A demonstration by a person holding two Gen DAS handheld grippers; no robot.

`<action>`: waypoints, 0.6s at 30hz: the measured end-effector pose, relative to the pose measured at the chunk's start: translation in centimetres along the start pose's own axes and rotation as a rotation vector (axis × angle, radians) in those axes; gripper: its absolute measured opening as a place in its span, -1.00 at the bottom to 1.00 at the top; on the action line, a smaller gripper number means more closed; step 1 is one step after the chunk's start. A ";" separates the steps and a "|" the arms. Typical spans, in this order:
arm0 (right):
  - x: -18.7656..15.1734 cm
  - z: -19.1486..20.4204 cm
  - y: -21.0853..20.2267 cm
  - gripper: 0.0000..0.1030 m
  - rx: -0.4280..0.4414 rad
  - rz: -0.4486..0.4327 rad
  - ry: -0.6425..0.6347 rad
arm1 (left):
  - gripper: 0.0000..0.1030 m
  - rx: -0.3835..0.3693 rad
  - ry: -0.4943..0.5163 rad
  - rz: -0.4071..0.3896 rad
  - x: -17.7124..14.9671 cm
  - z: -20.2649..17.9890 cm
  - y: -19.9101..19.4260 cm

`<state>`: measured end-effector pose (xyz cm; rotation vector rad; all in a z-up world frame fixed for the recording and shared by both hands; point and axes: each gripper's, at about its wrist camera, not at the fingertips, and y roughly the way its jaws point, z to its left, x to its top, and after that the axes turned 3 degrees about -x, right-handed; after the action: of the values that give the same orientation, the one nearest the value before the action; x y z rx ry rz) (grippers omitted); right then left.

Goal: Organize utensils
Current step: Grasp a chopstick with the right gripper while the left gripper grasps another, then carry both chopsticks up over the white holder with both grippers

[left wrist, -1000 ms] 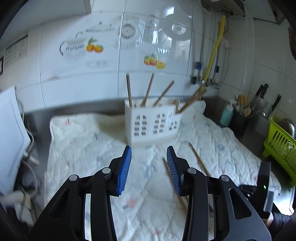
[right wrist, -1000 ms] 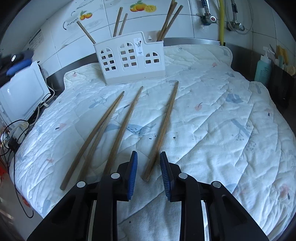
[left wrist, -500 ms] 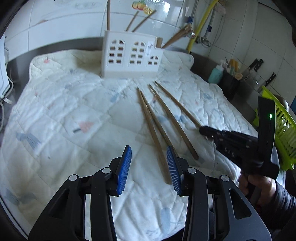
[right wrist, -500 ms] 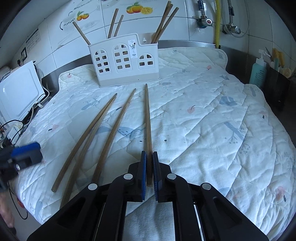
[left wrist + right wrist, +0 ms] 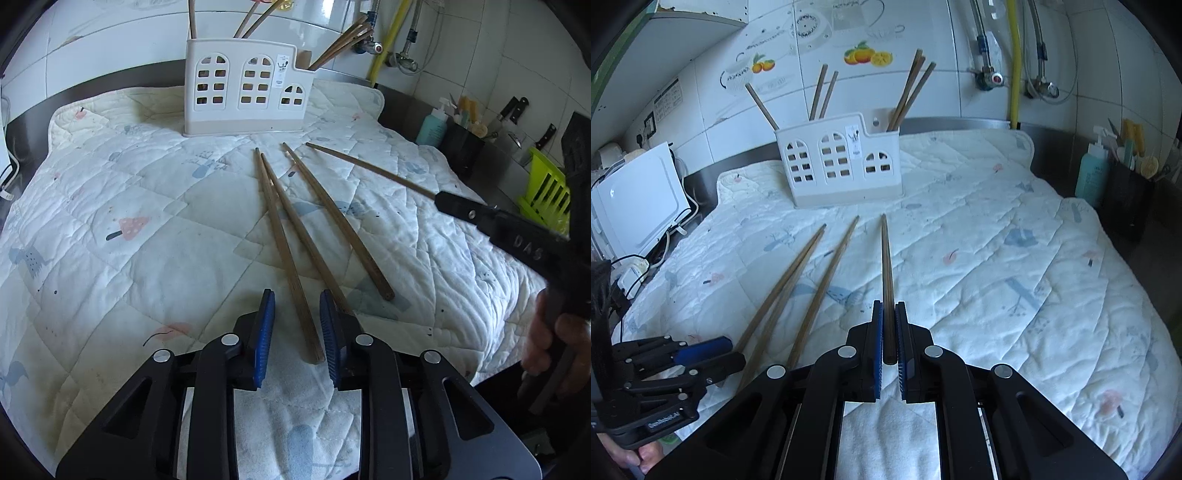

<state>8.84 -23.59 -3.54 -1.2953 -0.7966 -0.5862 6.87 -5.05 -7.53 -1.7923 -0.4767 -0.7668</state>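
Four long brown wooden chopsticks (image 5: 325, 218) are out of the rack: three lie on the one white quilted patterned mat (image 5: 110, 206), one is off it. One white plastic utensil holder with arched cut-outs (image 5: 838, 162) stands behind, with six more wooden sticks (image 5: 908, 88) poking up: three left, three right.

Right gripper (image 5: 888, 343) jaws clamped; left gripper (image 5: 297, 332) jaws have just been closing, still apart.

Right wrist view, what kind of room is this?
Most likely a home kitchen counter: tiled wall with water pipes, a white chopstick holder on a quilted cloth, and knives hung beside a green dish rack.
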 end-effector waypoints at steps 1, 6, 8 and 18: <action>0.2 0.0 -0.3 -0.88 -0.001 -0.009 -0.002 | -0.52 0.012 0.009 -0.002 -0.1 -0.2 0.0; 1.0 0.1 -1.4 -0.88 0.004 -0.042 -0.010 | -0.81 0.084 0.048 -0.006 0.1 -1.0 0.3; 1.5 0.2 -2.0 -0.88 0.001 -0.057 -0.025 | -0.83 0.073 0.033 -0.007 0.3 -0.6 0.1; 6.5 -0.7 -5.3 -0.87 0.037 -0.149 -0.066 | -0.89 0.013 -0.060 -0.080 2.8 2.4 -2.3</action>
<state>8.82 -24.95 4.76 -1.2336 -0.9606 -0.6471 8.00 -2.14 -4.53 -1.7966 -0.5944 -0.7647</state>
